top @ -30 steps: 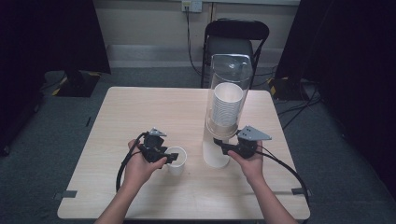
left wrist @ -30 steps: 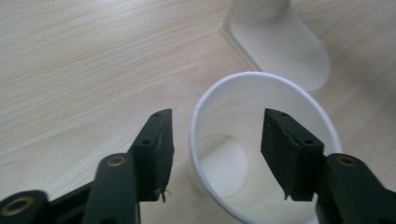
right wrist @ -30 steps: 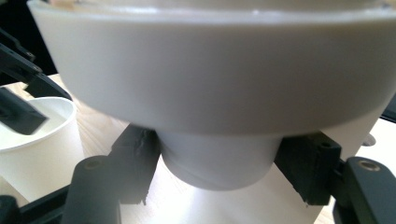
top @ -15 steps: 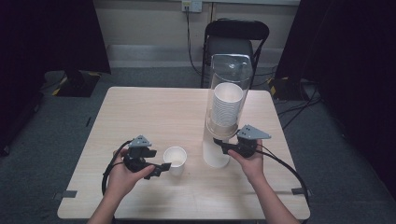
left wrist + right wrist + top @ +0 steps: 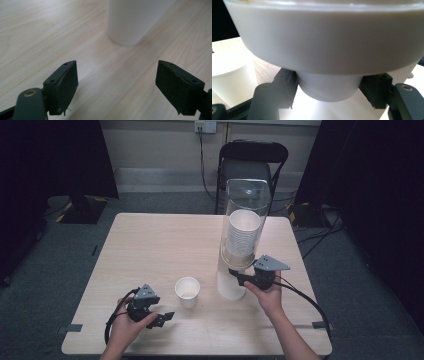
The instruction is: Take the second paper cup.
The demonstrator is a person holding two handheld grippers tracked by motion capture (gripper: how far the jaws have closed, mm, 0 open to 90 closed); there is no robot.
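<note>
High view: pale wooden table w/ tall clear plastic cup dispenser on a white round base standing right of centre, stack of white paper cups inside the tube. Single white paper cup upright on the tabletop, just left of the dispenser base, apart from it. Left gripper low near the table's near edge, left of and nearer than the single cup, jaws wide apart w/ nothing between; jaws just been opening, now clear of the cup. Left gripper view: bare tabletop between the two black pads, white cup wall ahead at top, no contact. Right gripper held level at the dispenser's lower outlet, black jaws reaching in under the tube, grey three-cornered plate on top, black cable trailing back over the table edge. Right gripper view: jaws either side of the bottom white paper cup protruding from the dispenser's mouth, pads right against its wall on both sides; jaws just been closing on it, cup bottom between them. Same view: single cup at left, farther off. Black folding chair behind the table, grey carpet around.
</note>
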